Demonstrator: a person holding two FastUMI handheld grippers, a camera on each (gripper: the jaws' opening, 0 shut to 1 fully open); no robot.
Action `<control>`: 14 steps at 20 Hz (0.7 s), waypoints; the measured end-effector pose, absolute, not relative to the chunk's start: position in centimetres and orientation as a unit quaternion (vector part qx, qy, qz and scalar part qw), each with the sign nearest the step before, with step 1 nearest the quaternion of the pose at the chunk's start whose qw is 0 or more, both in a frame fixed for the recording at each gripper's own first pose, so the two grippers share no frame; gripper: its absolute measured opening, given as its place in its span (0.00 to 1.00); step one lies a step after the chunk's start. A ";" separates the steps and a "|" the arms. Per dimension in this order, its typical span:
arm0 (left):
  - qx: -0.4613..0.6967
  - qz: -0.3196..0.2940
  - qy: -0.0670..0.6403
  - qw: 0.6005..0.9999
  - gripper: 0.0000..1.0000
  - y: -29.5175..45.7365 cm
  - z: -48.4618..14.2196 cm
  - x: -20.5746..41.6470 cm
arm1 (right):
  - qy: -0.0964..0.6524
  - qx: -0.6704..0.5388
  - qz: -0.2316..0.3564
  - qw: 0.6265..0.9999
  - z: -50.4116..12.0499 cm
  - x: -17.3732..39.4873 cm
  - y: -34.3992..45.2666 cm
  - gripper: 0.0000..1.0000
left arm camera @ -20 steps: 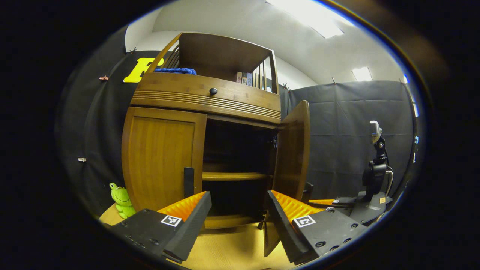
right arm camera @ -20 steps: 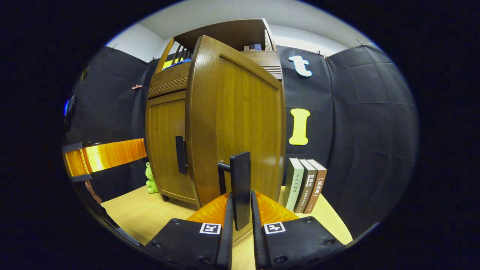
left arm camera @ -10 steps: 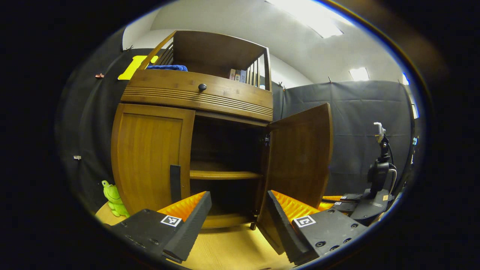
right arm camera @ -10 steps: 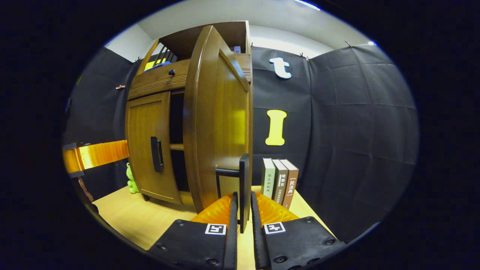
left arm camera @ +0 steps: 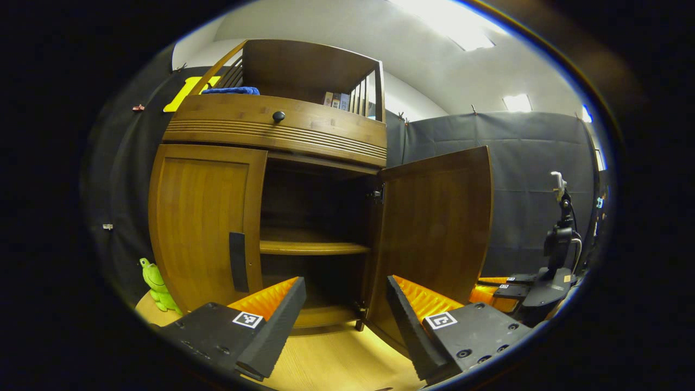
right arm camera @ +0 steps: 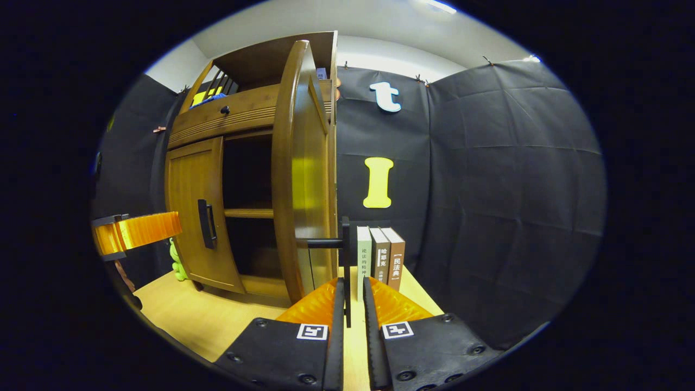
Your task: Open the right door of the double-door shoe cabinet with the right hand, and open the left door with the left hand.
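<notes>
Cabinet doors: 2, right door (left arm camera: 434, 233) open | right gripper (right arm camera: 350, 304) clamps its handle (right arm camera: 345, 271) | left gripper (left arm camera: 345, 320) spread | books (right arm camera: 380, 258): 3

Right door (left arm camera: 434, 228) open, left door (left arm camera: 198, 222) shut

Right gripper (right arm camera: 350, 304) has swung the right door (left arm camera: 434, 239) wider open

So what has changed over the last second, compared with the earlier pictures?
The right door has swung further open, pulled by the right gripper, which stays shut on the right door's handle. The cabinet's shelf is now more exposed. The left door stays closed, its handle untouched, and the left gripper stays open in front of it.
</notes>
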State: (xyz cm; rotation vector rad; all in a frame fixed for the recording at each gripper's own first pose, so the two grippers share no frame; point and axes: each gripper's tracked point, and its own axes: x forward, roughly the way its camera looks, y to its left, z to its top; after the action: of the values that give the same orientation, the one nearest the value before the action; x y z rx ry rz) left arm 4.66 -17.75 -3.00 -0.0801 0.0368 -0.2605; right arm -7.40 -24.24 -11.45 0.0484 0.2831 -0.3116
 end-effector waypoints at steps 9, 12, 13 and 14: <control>-0.043 -0.138 0.018 0.989 0.93 -18.2 -2.9 4.5 | 0.112 0.000 -0.189 0.976 -9.2 -9.9 -25.5 0.22; -0.039 -0.134 0.014 0.990 0.93 -17.9 -2.5 4.3 | 0.095 -0.021 -0.196 0.976 -7.8 -10.6 -24.6 0.22; -0.037 -0.132 0.013 0.991 0.88 -17.7 -2.5 4.3 | 0.086 -0.022 -0.194 0.977 -7.0 -10.6 -23.9 0.22; -0.035 -0.126 0.013 0.991 0.93 -17.3 -2.5 4.2 | 0.073 -0.020 -0.190 0.979 -6.1 -10.6 -23.0 0.22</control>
State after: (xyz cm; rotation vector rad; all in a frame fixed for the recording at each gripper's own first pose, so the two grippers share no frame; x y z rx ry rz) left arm 4.18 -17.30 -2.45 -0.0706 0.0266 -0.2531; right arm -10.58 -23.02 -6.09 -0.0403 0.1480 -0.3822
